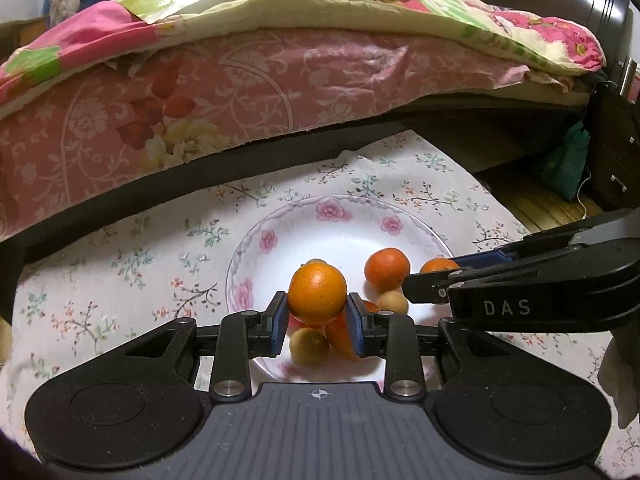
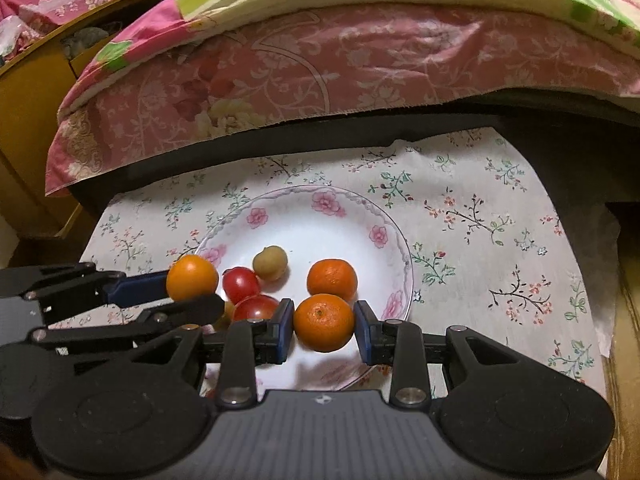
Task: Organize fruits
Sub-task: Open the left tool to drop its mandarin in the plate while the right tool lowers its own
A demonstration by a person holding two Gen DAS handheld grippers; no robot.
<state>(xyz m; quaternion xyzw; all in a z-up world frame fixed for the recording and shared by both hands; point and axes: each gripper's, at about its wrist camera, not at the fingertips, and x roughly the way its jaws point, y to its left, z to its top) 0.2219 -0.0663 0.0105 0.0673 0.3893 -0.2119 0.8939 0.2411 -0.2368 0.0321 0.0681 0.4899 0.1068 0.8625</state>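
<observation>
Over the near side of a white plate [image 1: 256,248] with pink flowers, my left gripper [image 1: 317,312] is shut on an orange [image 1: 317,293]. Below it lie a mandarin [image 1: 387,270] and two small yellowish fruits [image 1: 309,346]. From the right comes my right gripper [image 1: 436,274], shut on another mandarin [image 1: 439,266]. In the right wrist view, the right gripper [image 2: 324,330] clamps that mandarin [image 2: 324,322] above the plate's [image 2: 320,220] near rim. The left gripper [image 2: 188,292] holds its orange [image 2: 192,278] at the left. Two red tomatoes [image 2: 241,284], a yellowish fruit [image 2: 270,263] and a mandarin [image 2: 332,279] rest on the plate.
The plate stands on a floral cloth [image 2: 480,208] over a low table. A bed with a pink sheet [image 1: 240,92] and a quilt rises right behind it. A wooden cabinet [image 2: 28,112] stands at the left, with dark furniture [image 1: 616,152] and a green bag [image 1: 568,164] at the right.
</observation>
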